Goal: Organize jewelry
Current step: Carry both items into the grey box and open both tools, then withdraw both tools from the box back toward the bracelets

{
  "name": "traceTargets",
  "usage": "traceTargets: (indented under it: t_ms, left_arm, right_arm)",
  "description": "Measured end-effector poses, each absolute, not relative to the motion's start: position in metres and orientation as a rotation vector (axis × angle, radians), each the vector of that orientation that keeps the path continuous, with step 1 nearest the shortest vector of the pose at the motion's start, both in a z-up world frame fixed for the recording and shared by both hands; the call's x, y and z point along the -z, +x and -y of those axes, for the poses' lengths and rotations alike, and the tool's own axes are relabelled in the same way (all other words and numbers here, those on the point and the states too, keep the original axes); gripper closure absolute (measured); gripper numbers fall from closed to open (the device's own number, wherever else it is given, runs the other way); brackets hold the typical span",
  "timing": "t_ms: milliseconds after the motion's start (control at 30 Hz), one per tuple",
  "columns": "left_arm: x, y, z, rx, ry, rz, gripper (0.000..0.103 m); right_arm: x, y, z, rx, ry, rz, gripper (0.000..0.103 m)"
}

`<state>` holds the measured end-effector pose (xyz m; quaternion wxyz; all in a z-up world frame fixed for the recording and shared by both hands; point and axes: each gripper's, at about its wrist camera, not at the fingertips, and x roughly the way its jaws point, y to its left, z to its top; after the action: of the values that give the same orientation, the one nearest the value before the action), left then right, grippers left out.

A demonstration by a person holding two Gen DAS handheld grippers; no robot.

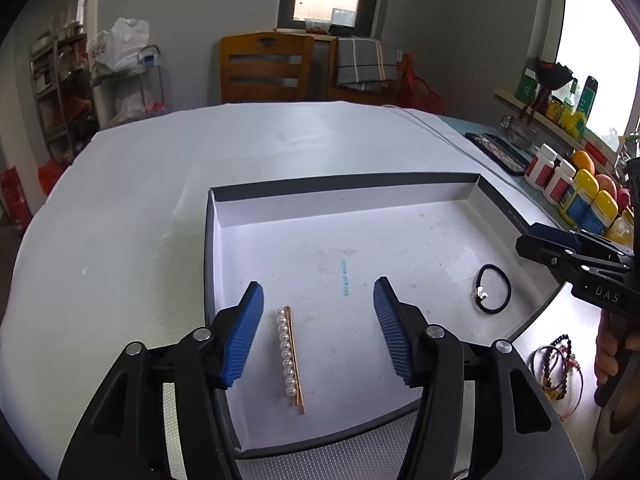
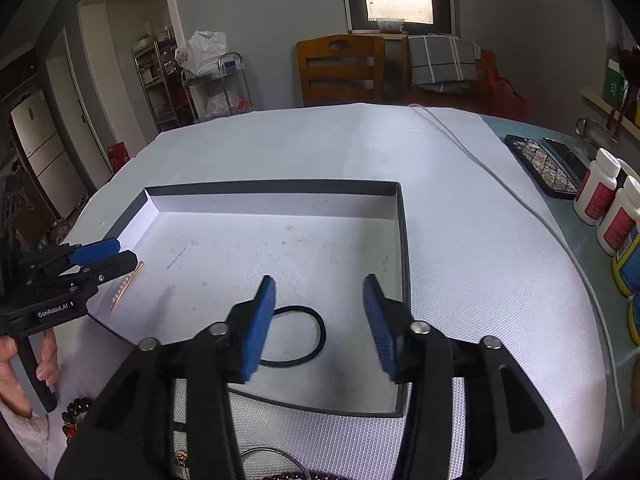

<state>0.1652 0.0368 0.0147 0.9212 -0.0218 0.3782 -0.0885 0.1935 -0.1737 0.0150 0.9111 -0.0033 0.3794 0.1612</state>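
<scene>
Black hair tie [image 2: 298,336] partly behind the right gripper's [image 2: 320,326] left pad; bracelets [image 2: 76,412] cut off

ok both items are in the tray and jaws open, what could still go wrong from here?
1. The pearl hair clip lies close to the left gripper's left finger; pulling back could drag it.
2. The black hair tie runs partly under the right gripper's left finger and could snag as it lifts.
3. Beaded bracelets wait at the table edge outside the tray, near the hand; a careless reach might knock them off.
</scene>
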Motion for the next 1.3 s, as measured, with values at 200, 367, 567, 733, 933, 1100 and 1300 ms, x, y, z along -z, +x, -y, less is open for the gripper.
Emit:
traceTargets:
  t_ms: [200, 367, 567, 733, 933, 1100, 1300]
  left_arm:
    - [-0.028, 0.157, -0.033, 0.183, -0.047, -0.704, 0.030]
    - [-0.035, 0.152, -0.039, 0.180, -0.080, -0.680, 0.013]
    - [-0.046, 0.138, -0.050, 0.114, -0.118, -0.654, 0.008]
    - [-0.053, 0.116, -0.063, 0.072, -0.170, -0.680, 0.008]
    - [-0.060, 0.075, -0.073, 0.067, -0.117, -0.692, 0.007]
    - [-0.049, 0.043, -0.067, 0.094, -0.061, -0.727, 0.007]
    - [-0.028, 0.025, -0.040, 0.192, -0.022, -0.801, 0.007]
  right_arm:
    - [-0.026, 0.189, 0.176, -0.327, 0.004, -0.724, 0.020]
    - [-0.032, 0.187, 0.179, -0.321, 0.029, -0.693, 0.006]
    - [-0.037, 0.181, 0.181, -0.298, 0.038, -0.657, 0.006]
    - [-0.047, 0.171, 0.193, -0.261, 0.095, -0.642, 0.006]
    - [-0.073, 0.128, 0.217, -0.241, 0.117, -0.615, 0.006]
    - [-0.072, 0.097, 0.234, -0.235, 0.100, -0.637, 0.006]
    - [-0.046, 0.078, 0.238, -0.250, 0.068, -0.725, 0.006]
